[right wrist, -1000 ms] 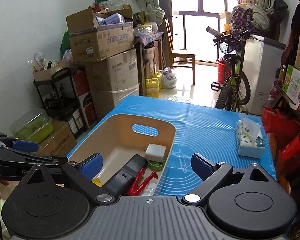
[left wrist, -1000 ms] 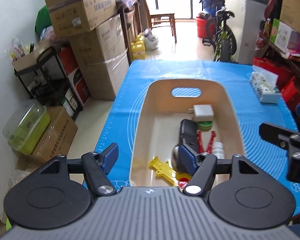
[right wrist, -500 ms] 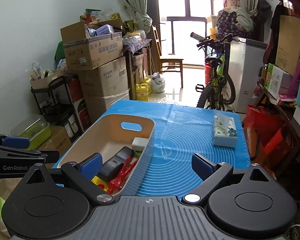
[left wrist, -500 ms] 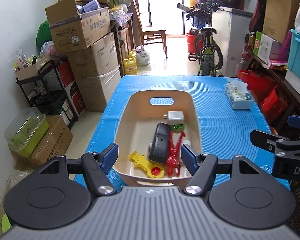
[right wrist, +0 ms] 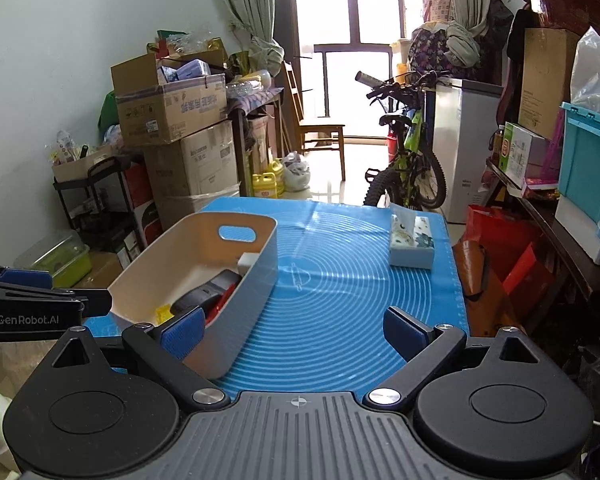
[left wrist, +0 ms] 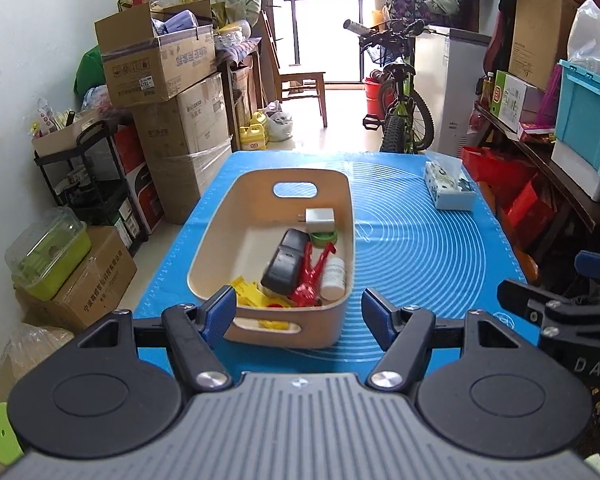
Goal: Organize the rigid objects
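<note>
Left gripper (left wrist: 298, 306) jaws apart, nothing between the pads; it hangs just short of the beige bin's (left wrist: 236, 216) near wall. Right gripper (right wrist: 294, 328) likewise spread and empty, off the bin's right side over the blue mat (right wrist: 340, 280). Inside the bin: white charger (left wrist: 320, 219) toward the far handle, black device (left wrist: 286, 266), red clamp (left wrist: 312, 276), white bottle (left wrist: 334, 278), yellow piece (left wrist: 248, 292) at the near end. Tissue pack (right wrist: 412, 238) on the mat, well right of the bin.

On the blue mat (left wrist: 412, 248), open room lies right of the beige bin (left wrist: 350, 248) up to the tissue box (left wrist: 450, 190) at the far right edge, while stacked cardboard boxes (left wrist: 180, 128) crowd the left side.
</note>
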`<state>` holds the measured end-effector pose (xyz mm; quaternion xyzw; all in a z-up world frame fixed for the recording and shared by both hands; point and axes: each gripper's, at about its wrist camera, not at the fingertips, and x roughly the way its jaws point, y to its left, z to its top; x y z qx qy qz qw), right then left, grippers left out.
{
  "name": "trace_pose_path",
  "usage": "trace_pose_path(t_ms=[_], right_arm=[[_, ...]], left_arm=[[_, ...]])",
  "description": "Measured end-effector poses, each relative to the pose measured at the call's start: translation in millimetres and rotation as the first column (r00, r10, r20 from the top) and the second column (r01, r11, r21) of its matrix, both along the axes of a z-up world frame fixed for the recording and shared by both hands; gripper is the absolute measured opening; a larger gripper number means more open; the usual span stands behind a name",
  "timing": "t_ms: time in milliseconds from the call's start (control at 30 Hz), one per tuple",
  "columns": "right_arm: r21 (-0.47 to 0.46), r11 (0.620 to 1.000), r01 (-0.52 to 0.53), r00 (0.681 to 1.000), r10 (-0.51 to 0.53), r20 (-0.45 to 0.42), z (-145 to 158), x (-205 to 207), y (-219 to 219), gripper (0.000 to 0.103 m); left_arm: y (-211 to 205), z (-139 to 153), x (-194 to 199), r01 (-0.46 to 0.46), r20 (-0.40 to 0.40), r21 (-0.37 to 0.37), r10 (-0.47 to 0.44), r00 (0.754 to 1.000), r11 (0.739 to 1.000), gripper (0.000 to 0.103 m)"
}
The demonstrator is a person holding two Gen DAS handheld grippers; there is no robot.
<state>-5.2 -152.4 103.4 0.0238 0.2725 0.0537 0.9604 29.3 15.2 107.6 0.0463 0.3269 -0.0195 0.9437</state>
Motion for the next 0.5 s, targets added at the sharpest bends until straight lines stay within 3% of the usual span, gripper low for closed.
trace_pose_path(t_ms=[500], right_arm=[[-0.026, 1.0, 0.009, 0.997, -0.007, 0.075, -41.9, -52.6, -9.1, 0.096]], left_arm=[[-19.9, -44.9, -37.0, 0.004, 0.045, 0.011, -0.005, 0.999, 1.0, 0.07]])
